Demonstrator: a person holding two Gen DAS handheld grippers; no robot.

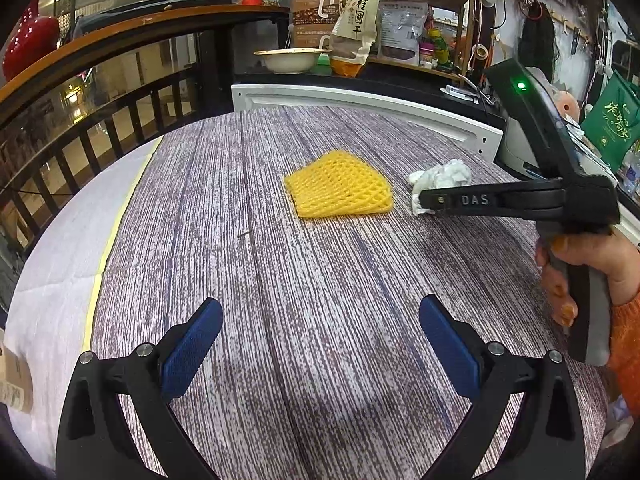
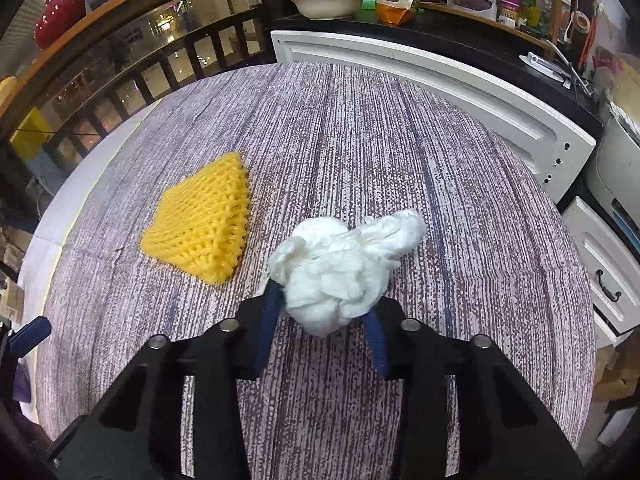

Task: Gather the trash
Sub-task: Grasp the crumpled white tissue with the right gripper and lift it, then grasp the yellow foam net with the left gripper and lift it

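A crumpled white tissue (image 2: 336, 264) lies on the purple-streaked table (image 2: 360, 140). My right gripper (image 2: 324, 304) is shut on it, its blue pads pressing both sides; the fingertips are hidden under the paper. In the left wrist view the tissue (image 1: 440, 178) shows behind the right gripper's black finger (image 1: 460, 200). A yellow foam fruit net (image 2: 202, 228) lies flat to the left of the tissue; it also shows in the left wrist view (image 1: 340, 189). My left gripper (image 1: 320, 320) is open and empty, low over the table's near side, well short of the net.
A white panel (image 2: 440, 84) stands along the table's far edge. Behind it is a dark counter with a bowl (image 1: 290, 58), snack bags and jars. A dark railing (image 1: 100, 136) runs at the left. White drawers (image 2: 608, 264) stand at the right.
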